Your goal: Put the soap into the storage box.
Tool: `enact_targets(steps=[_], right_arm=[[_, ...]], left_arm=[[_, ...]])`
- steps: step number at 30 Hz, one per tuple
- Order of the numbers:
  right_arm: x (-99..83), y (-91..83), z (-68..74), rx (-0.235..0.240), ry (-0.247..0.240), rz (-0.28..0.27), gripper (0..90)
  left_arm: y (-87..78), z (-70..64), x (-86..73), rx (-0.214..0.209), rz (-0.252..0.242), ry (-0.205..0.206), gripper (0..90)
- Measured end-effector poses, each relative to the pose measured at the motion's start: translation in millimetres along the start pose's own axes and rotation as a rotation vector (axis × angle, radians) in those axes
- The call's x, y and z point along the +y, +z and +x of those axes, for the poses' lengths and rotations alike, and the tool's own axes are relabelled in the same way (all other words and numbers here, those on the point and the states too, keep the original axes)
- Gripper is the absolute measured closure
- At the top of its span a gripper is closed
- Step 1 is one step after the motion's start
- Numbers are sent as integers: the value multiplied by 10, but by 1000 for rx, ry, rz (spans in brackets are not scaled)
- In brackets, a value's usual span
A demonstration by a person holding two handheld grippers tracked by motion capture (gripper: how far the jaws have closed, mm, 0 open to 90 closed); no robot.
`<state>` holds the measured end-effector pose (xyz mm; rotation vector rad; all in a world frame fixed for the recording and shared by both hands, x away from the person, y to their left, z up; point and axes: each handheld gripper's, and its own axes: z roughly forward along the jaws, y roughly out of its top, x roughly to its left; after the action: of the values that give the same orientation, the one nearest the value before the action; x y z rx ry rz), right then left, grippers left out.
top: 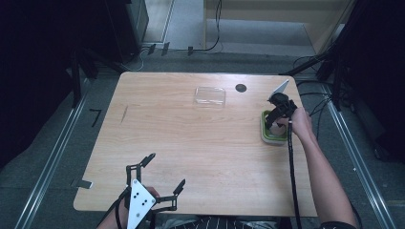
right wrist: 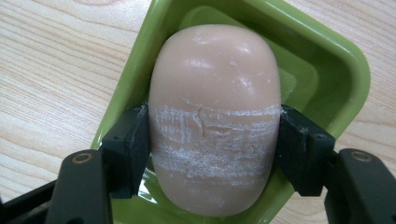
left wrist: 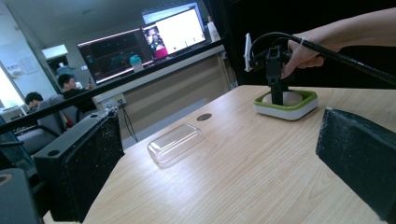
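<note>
1. Soap (right wrist: 215, 116), a pale oval bar, sits in the green dish (right wrist: 327, 60), pinched across its middle between both pads of the right gripper (right wrist: 215, 149); white scuffed bands run across the bar at the level of the pads, likely rubbed in by gripping.
2. Seen from the left gripper view, comes straight down into the dish from above, probably so the bar can be lifted clear of the raised rim.
3. Nearest the person, well short of the dish and off toward the table's (top: 200, 143) near edge, hangs the left gripper (top: 165, 175), jaws spread wide and holding nothing, apparently parked out of the way.
4. Beyond the dish and to its left, near the far edge, lies a clear plastic lid (top: 210, 96), apart from the dish and likely its cover, set aside to give access.
5. Just beyond the dish, close to the lid, marks the tabletop a small dark round spot (top: 241, 88).
</note>
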<state>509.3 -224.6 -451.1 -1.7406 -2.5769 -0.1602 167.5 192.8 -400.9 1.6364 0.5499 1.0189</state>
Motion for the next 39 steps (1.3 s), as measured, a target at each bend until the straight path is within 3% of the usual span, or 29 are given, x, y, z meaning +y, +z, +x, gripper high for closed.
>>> enact_targets(steps=[18,25,39], right_arm=[[-4,-43,19,-14,-14,-9,305],[-30,-126,48,-3,-31,-20,227],[-158,-346,289,16,-108,-38,84]], left_arm=[[4,3,-4,0,-2,-5,11],[3,3,-4,0,0,-3,11],[-11,0,-1,3,-1,-2,11]])
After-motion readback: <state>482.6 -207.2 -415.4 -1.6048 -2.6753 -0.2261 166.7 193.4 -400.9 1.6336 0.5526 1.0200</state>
